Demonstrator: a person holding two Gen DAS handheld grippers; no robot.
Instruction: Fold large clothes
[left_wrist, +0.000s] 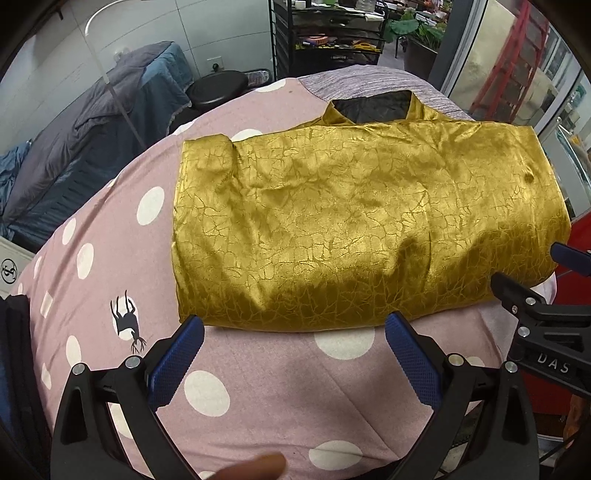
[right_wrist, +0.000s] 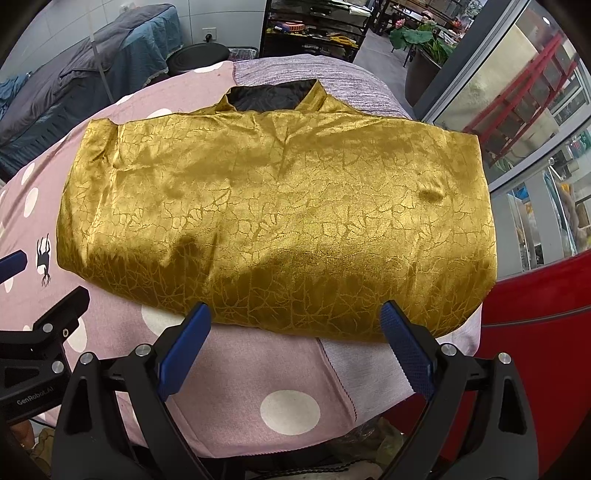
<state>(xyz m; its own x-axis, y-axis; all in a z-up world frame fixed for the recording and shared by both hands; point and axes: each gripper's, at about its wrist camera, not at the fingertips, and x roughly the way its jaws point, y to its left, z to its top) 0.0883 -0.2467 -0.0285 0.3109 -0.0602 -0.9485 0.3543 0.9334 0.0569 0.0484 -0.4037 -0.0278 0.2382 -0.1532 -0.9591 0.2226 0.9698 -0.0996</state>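
We hold the left gripper (left_wrist: 294, 338) low over the pink dotted sheet (left_wrist: 258, 376), its blue fingers (left_wrist: 176, 362) spread wide with nothing between them. Their tips stop just short of the near hem of the gold garment (left_wrist: 354, 221), and a bare strip of sheet lies under and behind them. Off to this gripper's right, the right gripper (left_wrist: 532, 291) shows at the garment's near right corner.

The right gripper (right_wrist: 293, 330) is likewise spread and empty, its blue fingers (right_wrist: 408, 354) reaching the gold garment (right_wrist: 273, 221) at its near hem; whether the tips touch the cloth we cannot tell. Below them the pink dotted sheet (right_wrist: 221, 387) meets a pale striped cloth (right_wrist: 365, 365) along a seam, and the surface drops away at its near edge. To the right of this gripper a red panel (right_wrist: 539, 350) stands close beside the garment's right edge, leaving little room there.

Ahead of both grippers the garment lies folded into a wide block, smooth with a few shallow creases, its collar (right_wrist: 273, 98) at the far side opening on a dark lining. To its left the sheet runs on, well open.

Beyond stand a black stool (left_wrist: 218, 86), a grey-blue covered bed (left_wrist: 96, 122), a dark shelving rack (right_wrist: 314, 29) and glass doors (right_wrist: 517, 110).
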